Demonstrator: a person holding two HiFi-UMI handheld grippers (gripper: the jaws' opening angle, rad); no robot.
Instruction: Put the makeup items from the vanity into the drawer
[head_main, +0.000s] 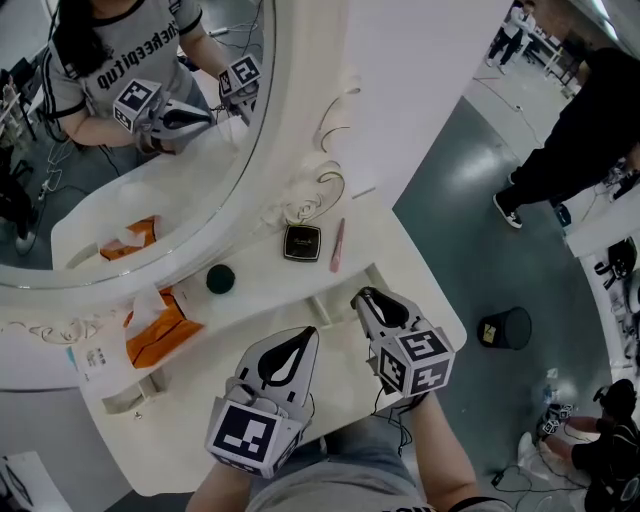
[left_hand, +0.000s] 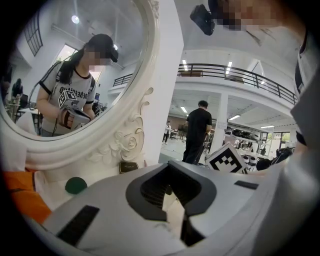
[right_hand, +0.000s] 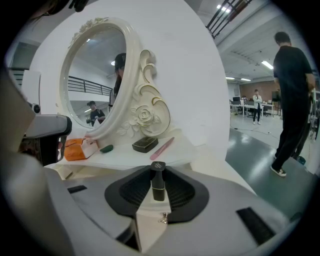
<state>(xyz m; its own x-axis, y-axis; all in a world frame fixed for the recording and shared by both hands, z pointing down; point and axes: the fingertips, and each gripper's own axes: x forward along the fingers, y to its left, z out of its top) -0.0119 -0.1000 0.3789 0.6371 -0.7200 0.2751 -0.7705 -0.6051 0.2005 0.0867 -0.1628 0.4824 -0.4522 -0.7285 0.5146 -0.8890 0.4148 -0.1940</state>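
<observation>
A small black lipstick tube (right_hand: 158, 181) stands upright between the jaws of my right gripper (right_hand: 157, 187), which is shut on it. That gripper (head_main: 368, 301) hovers over the pulled-out white drawer (head_main: 322, 306) in front of the vanity top. My left gripper (head_main: 297, 345) is beside it to the left, jaws together, with nothing seen in them. On the vanity top lie a black compact (head_main: 302, 242), a pink pencil (head_main: 337, 245) and a dark green round item (head_main: 221, 278). The compact (right_hand: 145, 144) and pencil (right_hand: 162, 148) lie ahead of the right gripper.
An orange tissue pack (head_main: 160, 335) sits at the vanity's left. A large oval mirror (head_main: 120, 150) with a carved white frame stands behind the items. To the right, on the grey floor, are a person in black (head_main: 580, 130) and a black bucket (head_main: 505, 328).
</observation>
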